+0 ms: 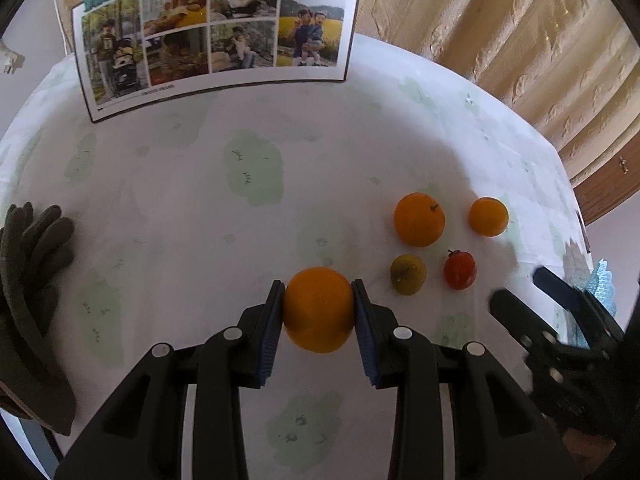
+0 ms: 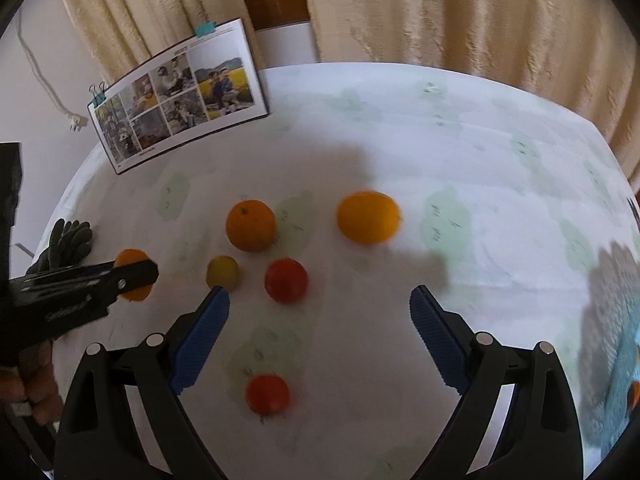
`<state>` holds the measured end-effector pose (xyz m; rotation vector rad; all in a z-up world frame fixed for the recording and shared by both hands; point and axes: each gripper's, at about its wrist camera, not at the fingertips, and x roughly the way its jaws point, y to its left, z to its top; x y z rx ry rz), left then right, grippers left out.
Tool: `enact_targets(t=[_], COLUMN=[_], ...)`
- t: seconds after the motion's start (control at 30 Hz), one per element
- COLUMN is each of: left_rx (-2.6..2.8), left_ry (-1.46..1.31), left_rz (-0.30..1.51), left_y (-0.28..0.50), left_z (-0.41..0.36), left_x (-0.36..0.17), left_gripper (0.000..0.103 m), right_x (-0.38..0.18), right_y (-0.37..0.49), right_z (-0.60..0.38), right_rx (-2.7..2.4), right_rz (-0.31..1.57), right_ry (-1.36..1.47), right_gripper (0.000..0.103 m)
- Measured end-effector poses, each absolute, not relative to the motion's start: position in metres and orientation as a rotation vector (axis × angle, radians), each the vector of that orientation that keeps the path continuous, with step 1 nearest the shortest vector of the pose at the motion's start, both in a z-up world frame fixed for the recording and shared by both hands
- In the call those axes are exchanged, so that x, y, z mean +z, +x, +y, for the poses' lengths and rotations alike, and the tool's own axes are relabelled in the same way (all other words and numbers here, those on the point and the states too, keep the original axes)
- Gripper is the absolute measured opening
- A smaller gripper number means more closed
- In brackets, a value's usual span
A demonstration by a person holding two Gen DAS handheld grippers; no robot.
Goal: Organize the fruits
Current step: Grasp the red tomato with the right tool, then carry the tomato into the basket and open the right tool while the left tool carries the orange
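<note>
Dark gloves (image 1: 32,256) lie at the table's left edge. Left gripper (image 1: 319,308) has its jaws closed across the sides of an orange (image 1: 319,310), apparently held just above the tablecloth (image 1: 256,208). Round, firm, smooth skin: grip across the widest part, moderate squeeze. To its right: stemmed orange (image 1: 419,219), smaller orange (image 1: 488,216), greenish fruit (image 1: 407,274), red tomato (image 1: 459,269), which is soft, go light. Right gripper (image 2: 320,300) jaws wide apart, holding nothing; second tomato (image 2: 267,394) sits between them, blurred. Blue mesh (image 2: 612,344) at far right, possibly a basket.
</note>
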<state>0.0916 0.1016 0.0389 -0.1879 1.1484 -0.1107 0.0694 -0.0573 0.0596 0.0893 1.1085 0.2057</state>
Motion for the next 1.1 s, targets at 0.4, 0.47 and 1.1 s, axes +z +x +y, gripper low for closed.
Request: enact_targets(t=[0.4, 0.47, 1.1], left_rx=[-0.087, -0.09, -0.202], left_ry=[-0.192, -0.193, -0.115], left_rz=[1.15, 1.151, 1.122], left_y=[0.079, 0.079, 0.072], left_z=[0.113, 0.113, 0.034], left_x=[0.043, 0.043, 0.065], left_gripper=[0.034, 0.034, 0.034], right_x=[0.03, 0.037, 0.09], right_y=[0.091, 0.086, 0.022], right_z=[-0.041, -0.046, -0.152], right_rx=[0.245, 0.246, 0.092], right_rz=[1.194, 1.18, 1.081], right_ry=[0.078, 0.097, 0.232], right_gripper=[0.028, 0.028, 0.028])
